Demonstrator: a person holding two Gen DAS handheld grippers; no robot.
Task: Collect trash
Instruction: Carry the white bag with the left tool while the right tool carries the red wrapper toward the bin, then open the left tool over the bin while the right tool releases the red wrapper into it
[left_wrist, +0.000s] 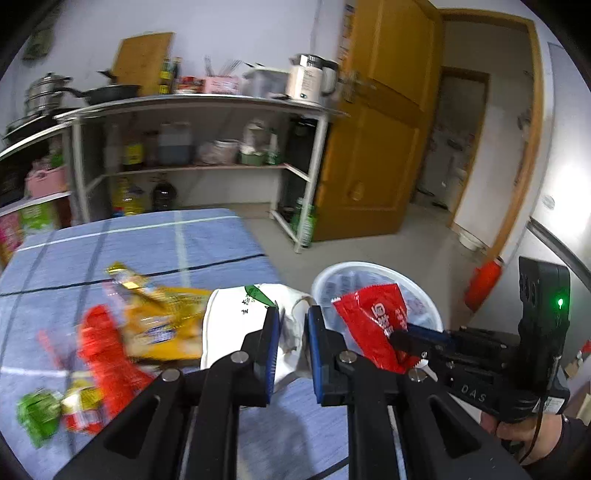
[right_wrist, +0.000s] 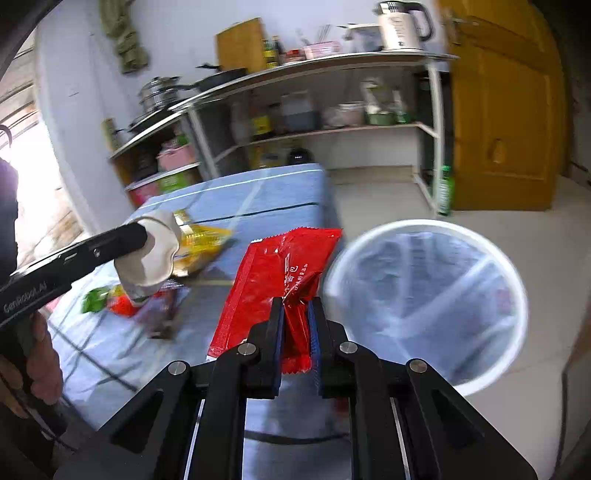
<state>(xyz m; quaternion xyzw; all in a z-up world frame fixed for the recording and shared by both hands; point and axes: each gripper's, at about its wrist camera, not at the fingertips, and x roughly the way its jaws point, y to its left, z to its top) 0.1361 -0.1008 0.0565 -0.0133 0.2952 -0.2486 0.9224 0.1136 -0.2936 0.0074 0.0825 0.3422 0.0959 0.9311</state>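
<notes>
Two pinches show. Left wrist view: your left hand-held gripper (left_wrist: 291, 334) nips a soft, crushable white paper cup (left_wrist: 236, 317) above the desk (left_wrist: 147, 243). Right wrist view: your right hand-held gripper (right_wrist: 295, 325) clamps the red wrapper (right_wrist: 273, 280) at its crinkled end, beside the bin (right_wrist: 424, 306); light, slippery film, so grip the fold.

A crinkled red wrapper (right_wrist: 275, 280) hangs beside the white trash bin (right_wrist: 513, 280); other wrappers (left_wrist: 147, 325) litter the blue tablecloth (left_wrist: 147, 236).

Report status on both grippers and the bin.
Right gripper shut on red wrapper, beside white bin. Left gripper holds white bag. Path to bin open.
</notes>
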